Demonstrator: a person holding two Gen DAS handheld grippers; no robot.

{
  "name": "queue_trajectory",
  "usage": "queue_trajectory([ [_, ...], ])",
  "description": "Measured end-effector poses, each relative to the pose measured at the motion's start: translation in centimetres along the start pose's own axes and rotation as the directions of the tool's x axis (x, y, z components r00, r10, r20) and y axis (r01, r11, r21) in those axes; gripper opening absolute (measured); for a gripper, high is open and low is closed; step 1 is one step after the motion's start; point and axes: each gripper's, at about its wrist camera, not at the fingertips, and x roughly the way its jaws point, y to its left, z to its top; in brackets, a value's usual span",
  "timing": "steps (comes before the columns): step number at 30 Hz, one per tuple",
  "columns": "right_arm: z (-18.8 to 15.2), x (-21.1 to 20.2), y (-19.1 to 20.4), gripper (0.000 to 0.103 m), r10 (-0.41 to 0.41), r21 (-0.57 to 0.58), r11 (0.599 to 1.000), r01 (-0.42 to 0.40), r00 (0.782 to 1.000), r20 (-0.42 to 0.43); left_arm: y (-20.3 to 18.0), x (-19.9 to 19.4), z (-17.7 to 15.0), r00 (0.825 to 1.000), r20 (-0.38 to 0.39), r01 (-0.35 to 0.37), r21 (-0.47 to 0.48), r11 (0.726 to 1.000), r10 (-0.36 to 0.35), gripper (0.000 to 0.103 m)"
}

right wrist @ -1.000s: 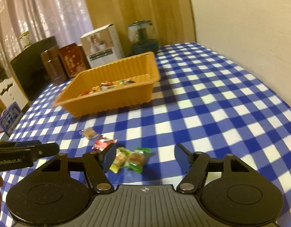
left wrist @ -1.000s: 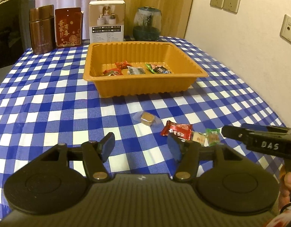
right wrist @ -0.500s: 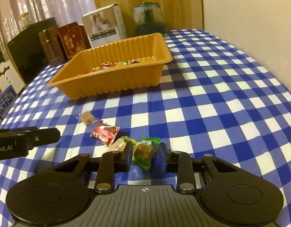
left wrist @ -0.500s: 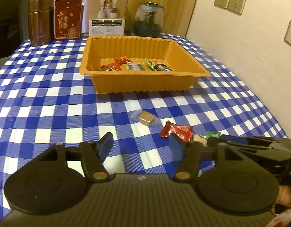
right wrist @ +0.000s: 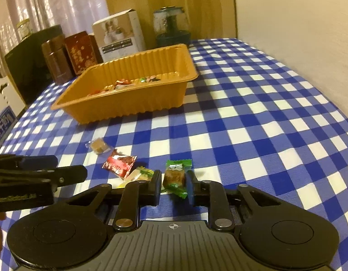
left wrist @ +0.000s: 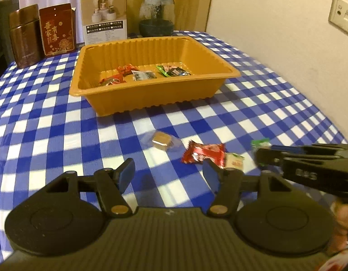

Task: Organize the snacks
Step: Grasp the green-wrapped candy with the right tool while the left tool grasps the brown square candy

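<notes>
1. The green snack (right wrist: 175,178) sits low in the middle of the right wrist frame, pinched between the right tongs (right wrist: 174,184), which are closed down to the width of the wrapper. It looks raised a little off the counter (right wrist: 253,122), though I cannot tell this for sure. In the left wrist frame only its green tip (left wrist: 261,143) shows at right, ahead of the black tongs.
2. To do this step well, I judge the grip should stay steady: a crinkly wrapper can slip, so hold the squeeze through the whole carry.
3. Lift straight up before heading off. The yellow snack (right wrist: 137,175) lies just beside the left finger, with the red snack (right wrist: 119,163) next to it, and a low sweep could drag them.
4. The brown snack (right wrist: 98,145) sits further toward the upper left, on the way to the tray (right wrist: 128,103). Pass above it.
5. The tray stands in the upper left of the right wrist frame and already holds several snacks. Clear its near wall with room to spare, then release over a bare patch of its floor.
6. The left tongs (left wrist: 168,176) are wide open and hold nothing, low in their own frame, near the red snack. Keep them out of the right tongs' path, or ready for that red one.
</notes>
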Motion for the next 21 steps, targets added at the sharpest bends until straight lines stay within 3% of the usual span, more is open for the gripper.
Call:
queue_trajectory([
  [7, 0.2, -0.1, -0.6, 0.023, -0.003, 0.031, 1.000, 0.003, 1.000, 0.006, 0.8, 2.3, 1.2, 1.000, 0.000, -0.013, 0.047, 0.999, 0.013, 0.063],
  [15, 0.5, 0.0, -1.2, 0.023, 0.002, 0.066, 0.998, -0.002, 1.000, 0.009, 1.3, 4.9, 1.8, 0.999, -0.027, 0.034, 0.147, 0.989, -0.031, 0.063],
  [21, 0.6, 0.4, -1.4, 0.023, 0.010, 0.083, 0.997, -0.010, 1.000, 0.000, 1.8, 6.0, 2.0, 0.996, -0.027, 0.084, 0.146, 0.986, -0.081, 0.061],
])
